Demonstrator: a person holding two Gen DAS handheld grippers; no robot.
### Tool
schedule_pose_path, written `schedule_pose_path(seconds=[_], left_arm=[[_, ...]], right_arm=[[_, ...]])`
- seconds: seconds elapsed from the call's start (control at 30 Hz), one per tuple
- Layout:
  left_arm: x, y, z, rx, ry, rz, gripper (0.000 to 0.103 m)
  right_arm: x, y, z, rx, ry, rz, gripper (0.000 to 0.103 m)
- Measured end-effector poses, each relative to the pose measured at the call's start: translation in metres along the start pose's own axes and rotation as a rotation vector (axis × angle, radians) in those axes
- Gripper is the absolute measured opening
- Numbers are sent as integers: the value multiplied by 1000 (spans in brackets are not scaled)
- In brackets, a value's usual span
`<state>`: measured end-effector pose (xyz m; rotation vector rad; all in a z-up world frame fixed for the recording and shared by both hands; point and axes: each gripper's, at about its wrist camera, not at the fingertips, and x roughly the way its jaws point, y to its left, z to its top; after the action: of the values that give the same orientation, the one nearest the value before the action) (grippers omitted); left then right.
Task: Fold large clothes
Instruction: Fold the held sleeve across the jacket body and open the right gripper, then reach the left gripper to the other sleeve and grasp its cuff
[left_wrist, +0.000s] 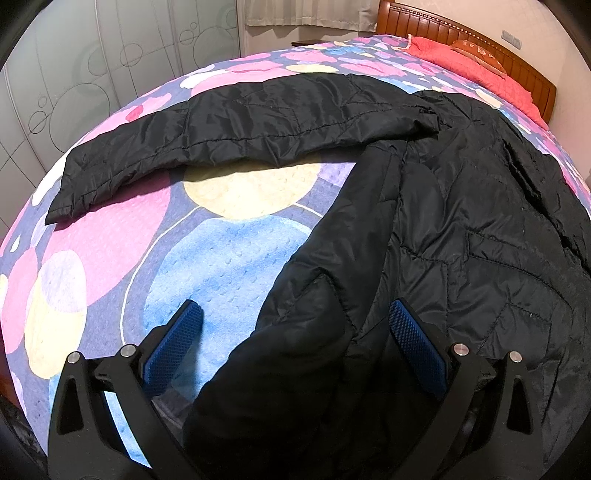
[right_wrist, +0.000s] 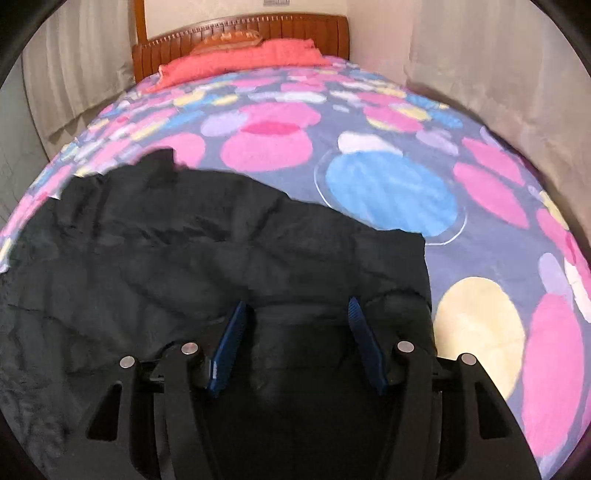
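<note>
Jacket (left_wrist: 461, 229) black, quilted, shiny nylon-like shell with zigzag stitch lines, lies spread on the bed cover (left_wrist: 229, 240); one sleeve (left_wrist: 207, 129) stretched flat out to the side, cuff end near the bed edge. Bed cover: soft textured fabric, purple-grey base with big pink, blue, cream ovals. Coral pillow (right_wrist: 240, 61) at the head, against a ribbed wooden headboard (right_wrist: 303, 31); a brown cushion (right_wrist: 229, 37) on it has marks too blurred to read. No readable labels on the jacket.

Left gripper (left_wrist: 293, 325): blue knurled pads (left_wrist: 173, 343) wide apart, a folded jacket edge between them, one pad over the cover, other over the jacket, no clamp visible.

Right gripper (right_wrist: 297, 321): pads partly apart, a thick bunch of jacket (right_wrist: 221, 258) between them; frame blurred, cannot tell if it's actually pinched
</note>
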<state>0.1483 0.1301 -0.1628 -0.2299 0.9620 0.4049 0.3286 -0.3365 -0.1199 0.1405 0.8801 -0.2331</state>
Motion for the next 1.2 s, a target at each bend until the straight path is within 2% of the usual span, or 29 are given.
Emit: schedule_pose_path(seconds=[0.1,0.17,0.23,0.33,0.43,0.53,0.63,0.7,0.9,1.03,1.2], left_arm=[[0,0,0,4,-1,5,101],[1,-1,1,7,-2,8,101],[2,0,2,6,-1,7,101],[2,-1,2,6,-3,6,101],[2,-2,2,4,-2,3,101],[3,-1,2,3,-2,1,101],[2,-2,0,3,-4,2,101],[3,-2,1,3,-4,2,101],[2,-3,0,1,-3,-1,101],[2,-1,0,-4,9,-13,101],[-4,11,5,10,47,-89,101]], right_arm=[[-21,17,-14,-15,-49,46,57],[-17,33,-24,-43,-31,93,58],[-2,52,-36,-102,14,56,60],[2,65,-37,-166,15,-8,60],[-20,59,-34,-146,-8,39,60],[-40,37,-36,-97,-36,25,60],[-34,9,-42,-45,-10,-24,60],[-23,-1,-49,-36,12,-24,58],[-8,7,-57,-96,-39,-66,60],[-9,5,-59,-80,-51,-46,60],[-12,5,-62,-76,-57,-35,62]])
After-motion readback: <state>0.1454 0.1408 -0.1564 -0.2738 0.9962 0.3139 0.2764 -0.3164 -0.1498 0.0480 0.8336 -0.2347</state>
